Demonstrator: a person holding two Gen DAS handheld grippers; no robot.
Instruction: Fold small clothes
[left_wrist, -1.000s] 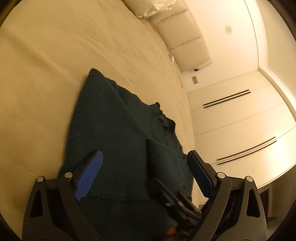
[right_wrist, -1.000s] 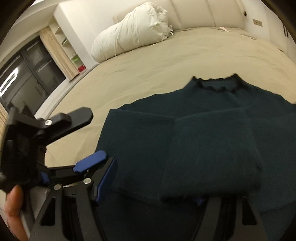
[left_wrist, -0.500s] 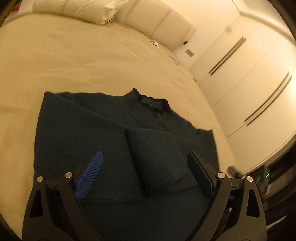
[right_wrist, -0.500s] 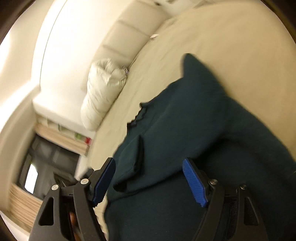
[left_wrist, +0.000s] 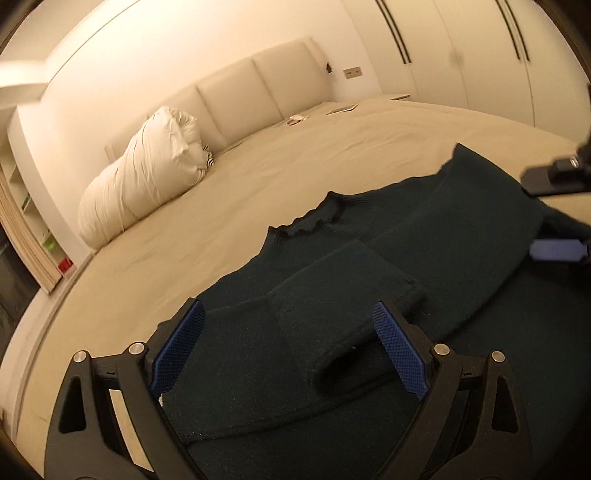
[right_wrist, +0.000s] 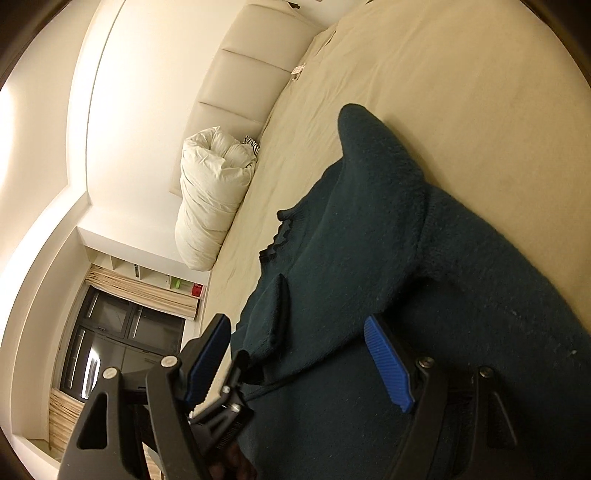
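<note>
1. There, a dark green knitted sweater (left_wrist: 424, 236) with a frilled collar lay flat on the beige bed sheet (left_wrist: 258, 177), one sleeve folded across its front.
2. The left gripper (left_wrist: 288, 347) hovered over that folded sleeve, jaws apart, pinching nothing.
3. The right gripper (right_wrist: 295, 362) stood wide above the sweater's other side, gripping nothing.
4. A rolled white duvet (left_wrist: 144, 173) sat near the padded cream headboard (left_wrist: 236, 92).

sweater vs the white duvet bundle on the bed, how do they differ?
Colour: the sweater is dark green knit; the duvet bundle is white and smooth.
Pose: the sweater lies spread low with a sleeve folded across it; the duvet bundle is bunched into a tall roll.
Place: the sweater lies right under both grippers; the duvet bundle sits far off by the headboard.
Both rest on the beige bed.
</note>
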